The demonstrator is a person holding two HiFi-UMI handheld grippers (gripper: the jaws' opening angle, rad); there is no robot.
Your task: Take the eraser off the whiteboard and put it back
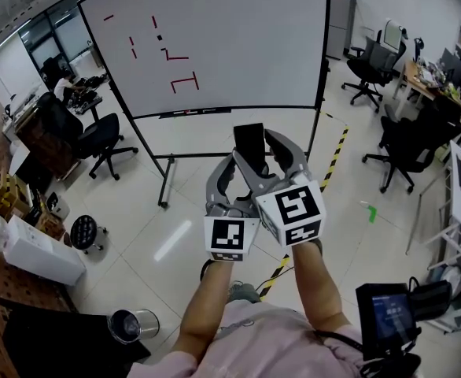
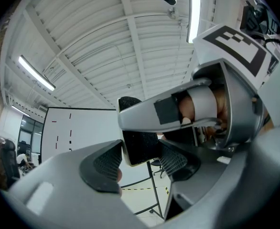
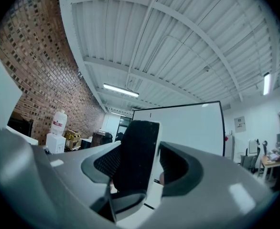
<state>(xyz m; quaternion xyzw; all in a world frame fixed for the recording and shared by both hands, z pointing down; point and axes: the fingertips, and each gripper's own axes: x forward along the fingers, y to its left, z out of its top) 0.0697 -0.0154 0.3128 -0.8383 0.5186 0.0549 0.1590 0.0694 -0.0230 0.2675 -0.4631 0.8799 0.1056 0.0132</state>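
Eraser: a black felt block eraser with a thin white back (image 1: 250,144) is held up in the air in front of the person, well apart from the board.
Right claw: the grey two-jaw right claw (image 1: 258,150) pinches the eraser. In the right gripper view (image 3: 141,168) one ribbed pad lies against the felt side (image 3: 135,156) and the other against the white back.
Left claw: the grey two-jaw left claw (image 1: 237,168) comes in from the left and crosses under the right one. In the left gripper view (image 2: 141,159) the eraser (image 2: 140,144) fills the gap between the pads, and each pad meets one of its sides, so this claw pinches it too, lower down.
Crossing: seen from the left claw, one jaw of the right claw runs level across the top of the eraser.
Marker cubes: two black-and-white square-marker cubes (image 1: 232,239) (image 1: 297,211) sit side by side, nearly touching.
Whiteboard: a large white board on a black wheeled stand (image 1: 215,38) stands across the pale tiled floor (image 1: 183,211). It carries short red strokes (image 1: 179,73).
Floor tape: a yellow-and-black striped line (image 1: 333,152) runs past the stand's right leg.
Surroundings: black office chairs (image 1: 372,65) stand to the right, and a brick wall (image 3: 35,70) is on the left.
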